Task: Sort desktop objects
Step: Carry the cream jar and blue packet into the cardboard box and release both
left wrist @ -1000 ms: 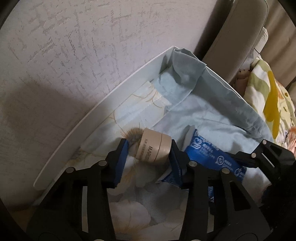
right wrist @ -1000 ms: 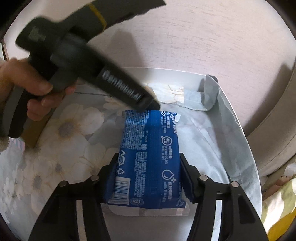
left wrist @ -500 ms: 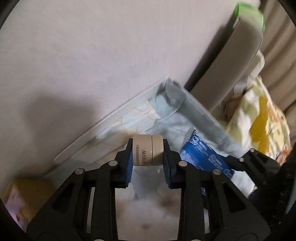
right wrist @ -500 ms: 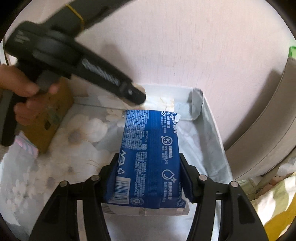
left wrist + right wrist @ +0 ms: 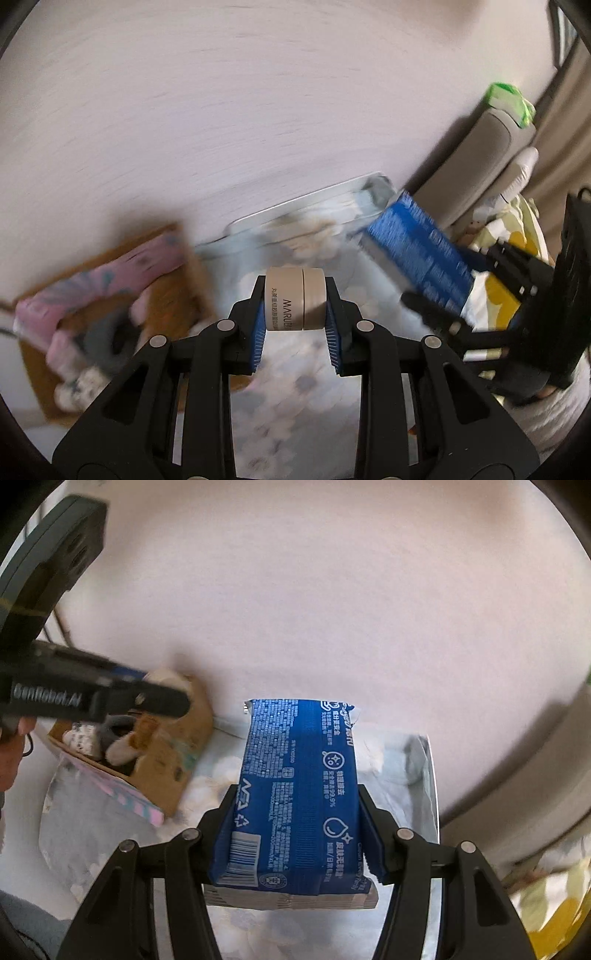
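Note:
My left gripper (image 5: 295, 325) is shut on a small beige round jar (image 5: 295, 302) and holds it in the air above the floral cloth. My right gripper (image 5: 299, 834) is shut on a blue wet-wipes pack (image 5: 299, 794), also lifted; the pack shows in the left wrist view (image 5: 417, 254) at the right. An open cardboard box (image 5: 166, 764) with a pink flap holds soft toys at the left, below the left gripper's body (image 5: 92, 701). The box also shows in the left wrist view (image 5: 110, 306), blurred.
A floral cloth (image 5: 110, 849) covers the white table, whose edge (image 5: 432, 775) runs at the right. A pale wall (image 5: 332, 609) stands behind. A grey headboard (image 5: 480, 162) and patterned bedding (image 5: 509, 295) lie to the right.
My left gripper closed on the jar and lifted it, swinging left toward the cardboard box. My right gripper rose with the wipes pack still held.

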Action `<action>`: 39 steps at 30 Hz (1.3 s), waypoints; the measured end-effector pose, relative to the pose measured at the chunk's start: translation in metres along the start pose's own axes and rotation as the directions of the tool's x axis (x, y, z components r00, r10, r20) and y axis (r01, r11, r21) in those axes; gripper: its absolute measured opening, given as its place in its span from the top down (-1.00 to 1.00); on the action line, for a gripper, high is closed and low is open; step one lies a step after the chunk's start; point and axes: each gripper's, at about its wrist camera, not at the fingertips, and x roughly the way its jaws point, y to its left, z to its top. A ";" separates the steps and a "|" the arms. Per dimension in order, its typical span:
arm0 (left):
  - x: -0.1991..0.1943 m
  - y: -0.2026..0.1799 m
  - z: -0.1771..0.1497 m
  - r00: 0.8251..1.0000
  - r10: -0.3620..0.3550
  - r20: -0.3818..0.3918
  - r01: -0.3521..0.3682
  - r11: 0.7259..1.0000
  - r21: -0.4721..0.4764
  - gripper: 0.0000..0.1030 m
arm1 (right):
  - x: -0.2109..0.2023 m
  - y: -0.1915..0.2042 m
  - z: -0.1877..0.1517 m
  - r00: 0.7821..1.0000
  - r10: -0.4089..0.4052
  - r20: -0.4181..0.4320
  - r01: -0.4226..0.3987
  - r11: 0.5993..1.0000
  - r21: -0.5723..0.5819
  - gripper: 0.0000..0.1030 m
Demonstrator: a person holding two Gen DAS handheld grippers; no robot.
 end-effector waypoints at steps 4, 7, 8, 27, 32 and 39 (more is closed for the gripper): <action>-0.029 0.037 -0.020 0.999 0.045 0.021 -0.044 0.998 -0.054 0.52 | -0.005 0.014 0.014 0.997 0.074 -0.018 -0.074 0.996 -0.045 -0.05; -0.049 0.066 -0.034 0.996 0.084 0.029 -0.081 0.993 -0.083 0.52 | -0.002 0.031 0.031 0.992 0.117 -0.042 -0.120 0.990 -0.079 -0.05; -0.055 0.075 -0.039 0.995 0.097 0.031 -0.094 0.991 -0.091 0.52 | -0.002 0.037 0.035 0.990 0.132 -0.049 -0.136 0.986 -0.094 -0.05; -0.065 0.211 -0.085 0.984 0.176 -0.041 -0.180 0.938 -0.296 0.52 | 0.094 0.187 0.082 0.933 0.280 -0.225 -0.332 0.912 -0.242 -0.05; -0.060 0.222 -0.085 0.983 0.181 -0.040 -0.185 0.939 -0.291 0.52 | 0.102 0.197 0.084 0.928 0.278 -0.247 -0.340 0.902 -0.265 -0.05; -0.049 0.229 -0.084 0.982 0.185 -0.041 -0.190 0.942 -0.277 0.52 | 0.115 0.203 0.080 0.923 0.278 -0.266 -0.348 0.899 -0.266 -0.07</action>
